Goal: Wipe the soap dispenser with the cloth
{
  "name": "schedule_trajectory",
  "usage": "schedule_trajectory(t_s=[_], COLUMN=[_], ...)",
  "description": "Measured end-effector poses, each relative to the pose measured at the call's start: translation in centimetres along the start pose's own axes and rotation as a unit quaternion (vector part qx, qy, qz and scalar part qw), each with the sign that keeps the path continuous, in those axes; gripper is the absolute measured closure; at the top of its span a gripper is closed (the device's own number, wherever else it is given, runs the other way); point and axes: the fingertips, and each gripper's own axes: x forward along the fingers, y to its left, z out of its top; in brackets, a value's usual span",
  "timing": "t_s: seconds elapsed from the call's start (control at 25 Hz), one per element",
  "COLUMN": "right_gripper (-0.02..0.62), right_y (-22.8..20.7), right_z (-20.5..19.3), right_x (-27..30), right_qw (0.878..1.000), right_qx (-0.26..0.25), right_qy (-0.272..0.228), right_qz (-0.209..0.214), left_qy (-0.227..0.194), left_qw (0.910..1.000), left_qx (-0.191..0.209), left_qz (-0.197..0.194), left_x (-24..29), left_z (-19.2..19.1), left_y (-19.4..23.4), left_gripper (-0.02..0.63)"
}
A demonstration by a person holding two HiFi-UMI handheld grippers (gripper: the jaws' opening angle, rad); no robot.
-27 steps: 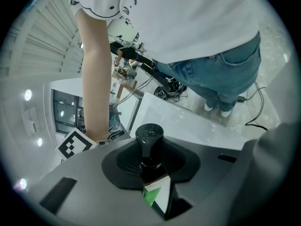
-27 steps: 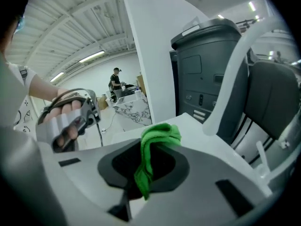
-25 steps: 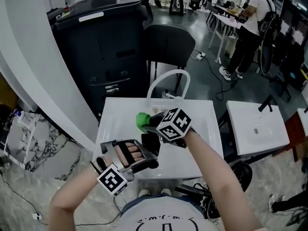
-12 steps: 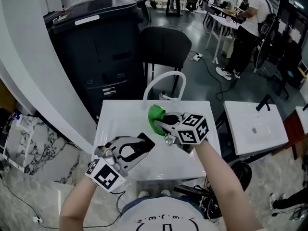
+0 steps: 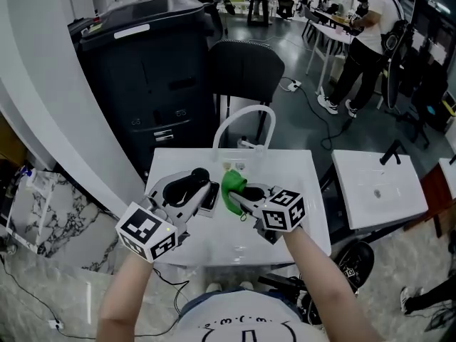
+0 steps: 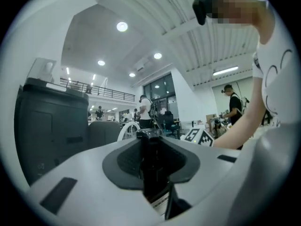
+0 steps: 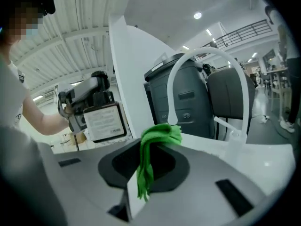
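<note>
A black soap dispenser with a printed label is held above the white sink, and my left gripper is shut on it. In the left gripper view its dark body fills the gap between the jaws of the left gripper. My right gripper is shut on a green cloth, which sits just right of the dispenser. The cloth hangs bunched out of the right gripper. Whether cloth and dispenser touch is unclear.
Below both grippers lies the white sink with an arched white faucet. Behind it stand a black chair and a large dark bin. A second sink sits to the right, and a person stands at the back right.
My left gripper has risen and rolled over, which brought the dispenser up beside the cloth. My right gripper with the cloth first moved right, then came back a little toward the left and nearer.
</note>
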Motion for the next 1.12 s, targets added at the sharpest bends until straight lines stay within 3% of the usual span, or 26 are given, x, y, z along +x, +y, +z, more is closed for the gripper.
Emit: schedule_trajectory(t_s=[0.08, 0.28, 0.4, 0.56, 0.76, 0.96, 1.12], right_gripper=[0.548, 0.548, 0.548, 0.548, 0.548, 0.548, 0.548], right_y=[0.5, 2.1, 3.0, 4.4, 5.2, 5.7, 8.2], right_z=[-0.8, -1.9, -2.0, -1.6, 1.4, 1.4, 1.2], right_x=[0.2, 0.8, 1.4, 2.3, 2.0, 1.8, 1.4], right_qw=[1.000, 0.998, 0.998, 0.997, 0.991, 0.991, 0.989], right_qx=[0.017, 0.049, 0.052, 0.032, 0.004, -0.012, -0.039], right_qy=[-0.007, -0.025, -0.034, -0.058, -0.131, -0.129, -0.130], right_qz=[0.005, 0.020, 0.030, 0.032, 0.027, 0.028, 0.059], left_qy=[-0.003, 0.003, 0.005, 0.002, 0.007, 0.000, -0.001], left_qw=[0.9998, 0.9997, 0.9986, 0.9967, 0.9946, 0.9944, 0.9953], left_qx=[-0.020, -0.024, -0.053, -0.079, -0.092, -0.096, -0.094], left_qz=[0.003, 0.004, 0.003, -0.018, -0.048, -0.043, -0.026], left_x=[0.1, 0.6, 1.1, 1.6, 2.1, 2.3, 2.7], left_z=[0.4, 0.8, 1.0, 2.1, 3.0, 3.1, 3.0], left_y=[0.2, -0.2, -0.1, -1.0, -2.1, -1.8, -0.9], left_gripper=[0.505, 0.505, 0.505, 0.505, 0.506, 0.506, 0.506])
